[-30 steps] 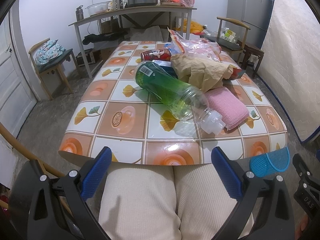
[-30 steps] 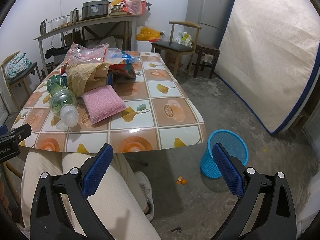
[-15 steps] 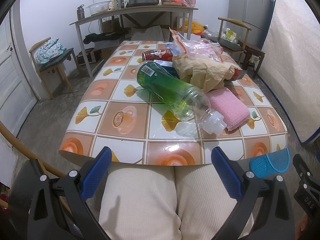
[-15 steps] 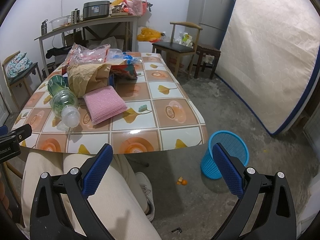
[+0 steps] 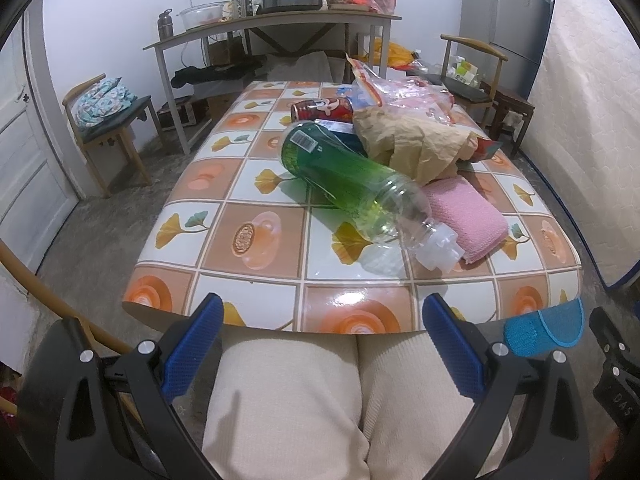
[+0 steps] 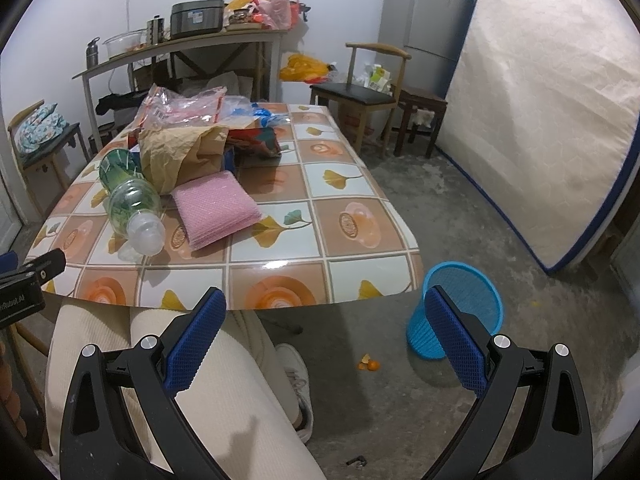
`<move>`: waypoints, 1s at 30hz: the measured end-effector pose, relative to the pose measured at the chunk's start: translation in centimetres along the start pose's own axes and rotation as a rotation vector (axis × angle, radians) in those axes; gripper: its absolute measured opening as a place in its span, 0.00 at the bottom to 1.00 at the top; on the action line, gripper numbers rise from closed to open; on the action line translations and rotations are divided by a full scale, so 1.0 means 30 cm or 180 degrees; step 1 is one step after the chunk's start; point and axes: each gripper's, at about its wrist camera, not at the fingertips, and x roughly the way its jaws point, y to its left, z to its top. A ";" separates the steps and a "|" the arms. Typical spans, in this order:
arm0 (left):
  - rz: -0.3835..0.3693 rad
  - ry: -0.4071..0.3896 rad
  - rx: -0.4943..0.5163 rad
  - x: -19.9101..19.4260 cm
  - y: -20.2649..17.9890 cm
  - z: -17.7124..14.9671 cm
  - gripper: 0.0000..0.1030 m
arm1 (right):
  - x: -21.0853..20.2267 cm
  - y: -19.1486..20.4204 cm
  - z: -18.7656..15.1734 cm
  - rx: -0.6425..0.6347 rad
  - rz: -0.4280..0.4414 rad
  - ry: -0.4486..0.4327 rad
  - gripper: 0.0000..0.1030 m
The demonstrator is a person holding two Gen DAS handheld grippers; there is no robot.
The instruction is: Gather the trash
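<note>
A green plastic bottle (image 5: 352, 184) (image 6: 130, 204) lies on its side on the tiled table (image 5: 248, 240), neck toward me. Behind it are a crumpled brown paper bag (image 5: 416, 140) (image 6: 180, 152), a red can (image 5: 324, 109), clear plastic bags (image 5: 404, 92) and a pink cloth (image 5: 468, 216) (image 6: 218, 208). A blue mesh bin (image 6: 460, 308) stands on the floor right of the table. My left gripper (image 5: 322, 346) is open above a person's lap, short of the table edge. My right gripper (image 6: 326, 340) is open too, held over the lap and floor.
A mattress (image 6: 540, 100) leans on the right wall beside a fridge (image 6: 424, 20). Wooden chairs (image 6: 368, 96) (image 5: 108, 124) stand on both sides. A cluttered side table (image 5: 272, 24) is at the back. Orange peel (image 6: 368, 364) lies on the floor near the bin.
Both grippers have crept slightly toward the table; the scene otherwise stays the same and both remain open.
</note>
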 end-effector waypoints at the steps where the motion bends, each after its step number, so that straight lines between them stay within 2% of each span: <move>1: 0.0017 -0.0012 -0.0012 0.002 0.005 0.002 0.95 | 0.001 0.004 0.001 -0.0015 0.0027 0.0009 0.92; 10: 0.0042 0.0018 -0.0173 0.053 0.074 0.024 0.95 | 0.042 0.047 0.069 -0.0137 0.0372 0.0004 0.93; 14: -0.0010 0.0041 -0.0189 0.086 0.096 0.037 0.95 | 0.068 0.067 0.080 -0.0238 0.0408 -0.0009 0.92; 20: -0.0108 -0.0157 -0.0181 0.099 0.118 0.072 0.95 | 0.119 0.072 0.104 -0.0269 0.0507 0.0097 0.93; 25: -0.0582 -0.0423 -0.0323 0.082 0.136 0.114 0.95 | 0.113 0.059 0.164 -0.0292 0.0548 0.0021 0.93; 30: -0.0982 -0.0451 -0.0342 0.076 0.111 0.165 0.95 | 0.118 0.054 0.220 -0.0320 0.0561 -0.0025 0.93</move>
